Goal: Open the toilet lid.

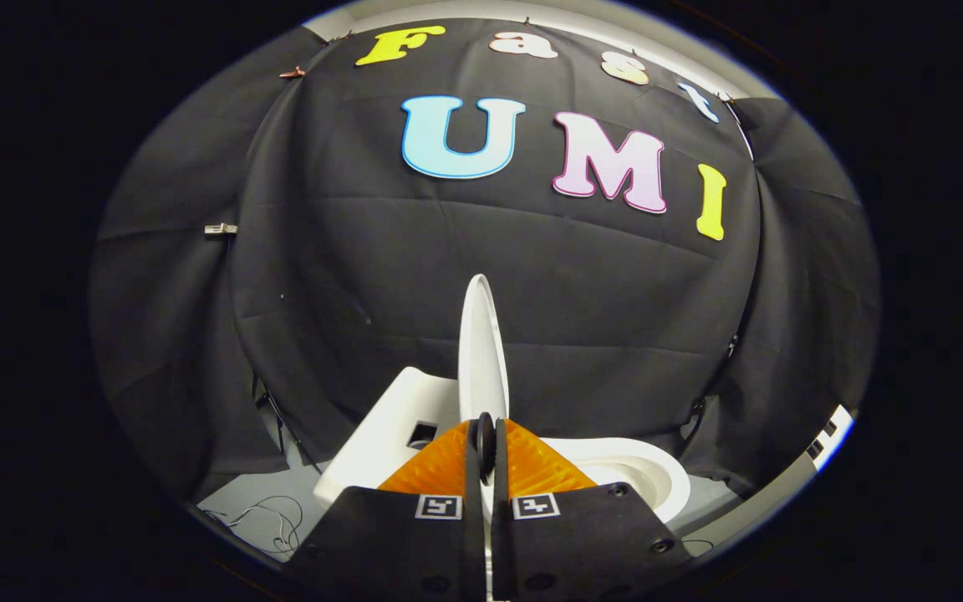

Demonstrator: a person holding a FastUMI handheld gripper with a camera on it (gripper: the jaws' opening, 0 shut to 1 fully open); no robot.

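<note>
The gripper (486, 439) is closed on the lid (481, 355): its two fingers stand close together with only a narrow slot between them, and the lower edge of the white lid runs down into that slot, so both fingers press on it from either side. A small dark round part sits at the fingertips, right against the lid's edge. The lid stands raised, close to upright and seen edge-on, a thin white oval rising straight above the fingers against the black cloth wall (348, 276). The toilet (381, 435) is just beyond the fingers. To the left of the lid lies its white rear block with a small dark square opening in the top; to the right lies the open bowl (640, 472), its white rim curving round a shaded hollow. The toilet rests on a pale grey floor (235, 502), and a few thin wires (277, 514) lie looped there, left of the toilet and near the foot of the cloth.
</note>
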